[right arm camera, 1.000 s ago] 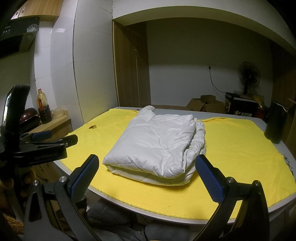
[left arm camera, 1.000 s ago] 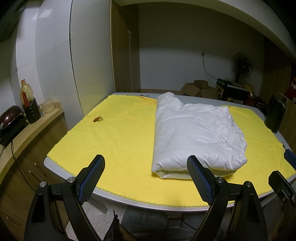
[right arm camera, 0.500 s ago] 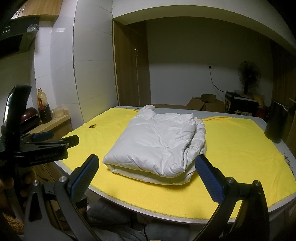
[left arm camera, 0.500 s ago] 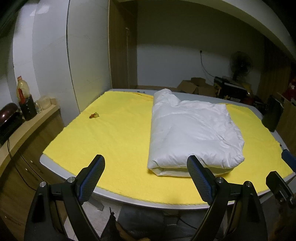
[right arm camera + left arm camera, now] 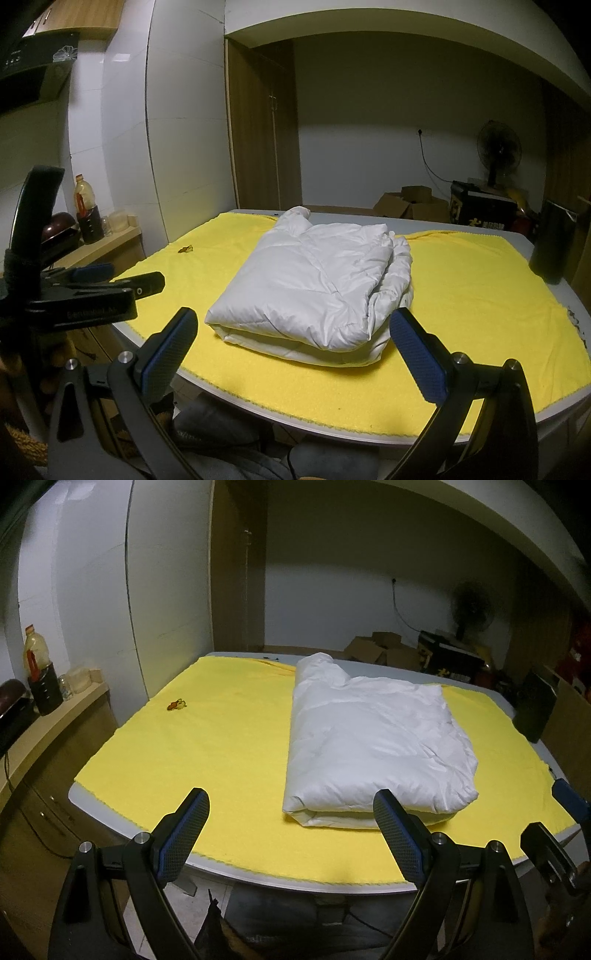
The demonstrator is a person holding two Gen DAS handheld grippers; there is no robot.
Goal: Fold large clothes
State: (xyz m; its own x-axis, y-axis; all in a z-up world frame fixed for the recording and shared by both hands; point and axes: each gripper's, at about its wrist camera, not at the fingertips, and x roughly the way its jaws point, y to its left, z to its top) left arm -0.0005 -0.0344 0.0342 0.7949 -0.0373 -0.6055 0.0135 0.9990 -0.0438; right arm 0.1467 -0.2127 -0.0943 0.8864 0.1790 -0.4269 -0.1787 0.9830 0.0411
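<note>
A white puffy garment (image 5: 373, 738) lies folded into a thick rectangle on the yellow cloth (image 5: 221, 746) that covers the table; it also shows in the right wrist view (image 5: 317, 284). My left gripper (image 5: 291, 830) is open and empty, held off the table's near edge, short of the garment. My right gripper (image 5: 295, 354) is open and empty, also off the near edge in front of the garment. The left gripper shows at the left of the right wrist view (image 5: 92, 284).
A small brown scrap (image 5: 176, 704) lies on the cloth at the left. A wooden counter (image 5: 40, 723) with a bottle (image 5: 37, 657) stands to the left. A dark cylinder (image 5: 552, 240) stands on the table's right end. Boxes (image 5: 410, 206) and a fan (image 5: 498, 147) are behind.
The left gripper has drawn back and lifted a little, so the table and garment sit slightly lower and farther left in its view. The right gripper has hardly moved. The garment lies unchanged.
</note>
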